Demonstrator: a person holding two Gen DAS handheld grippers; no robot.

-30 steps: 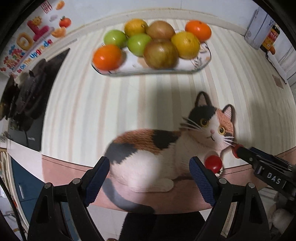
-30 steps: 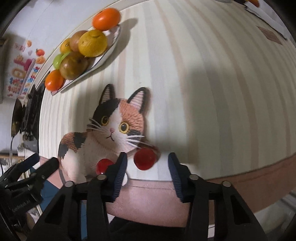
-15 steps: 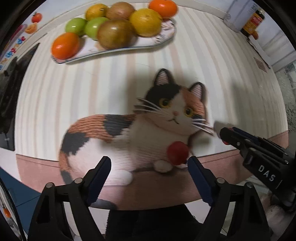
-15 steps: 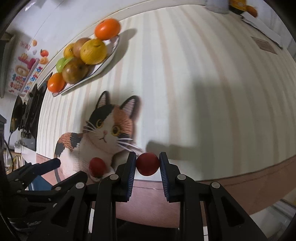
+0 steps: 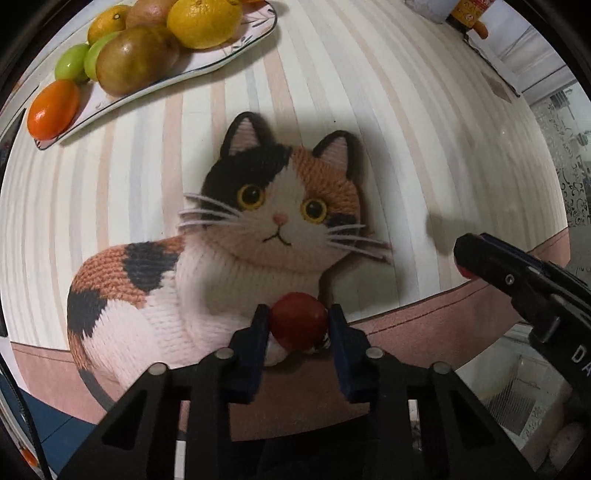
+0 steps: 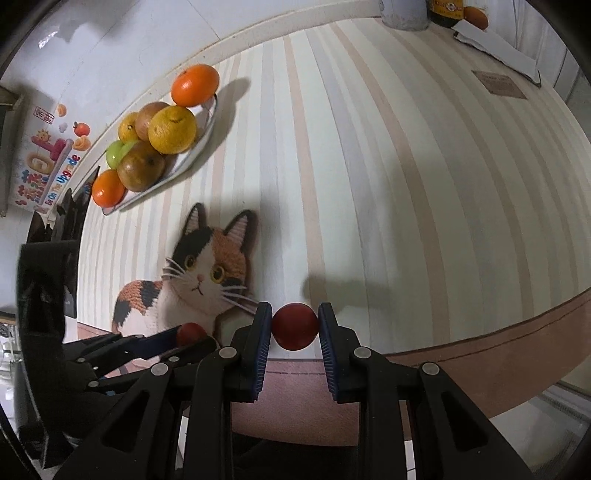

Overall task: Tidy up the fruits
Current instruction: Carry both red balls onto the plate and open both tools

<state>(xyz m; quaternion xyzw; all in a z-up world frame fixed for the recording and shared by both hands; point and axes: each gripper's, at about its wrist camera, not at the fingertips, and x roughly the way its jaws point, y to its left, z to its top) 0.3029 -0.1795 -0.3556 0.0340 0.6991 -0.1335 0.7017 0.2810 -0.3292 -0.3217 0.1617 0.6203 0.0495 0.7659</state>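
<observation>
Down at the near edge of the striped bench (image 6: 369,184), each claw has closed on a small red fruit, maybe a cherry tomato. The left claw (image 5: 298,322) pinches its red fruit (image 5: 298,320) just over the paw of the printed calico cat (image 5: 236,258). The right claw (image 6: 294,326) squeezes the second red fruit (image 6: 294,326) a little to the right, above the bench's brown border. The left-hand fruit also peeks out between the other tool's pads in the right wrist view (image 6: 190,332).

Both fruits are round and smooth, and each is held only across its middle by two flat blue pads (image 6: 263,332). My worry is that one could pop out forward or get crushed if the squeeze changes. A drop this close to the edge might roll off onto the floor. The two tools also sit near each other, so swinging them together toward the dish could knock them.

The fruit plate (image 5: 236,55) lies at the far left, already heaped with oranges (image 6: 195,85), yellow citrus (image 6: 171,125), brownish fruit (image 6: 141,170) and green ones (image 6: 114,155). Spare room on it looks scarce; a round fruit set on that pile could tumble off or nudge the orange (image 5: 53,109) perched at the plate's end. Between the claws and the plate the bench is open. The far right corner holds a bottle (image 6: 445,13) and some papers (image 6: 495,48), well apart from the route.
</observation>
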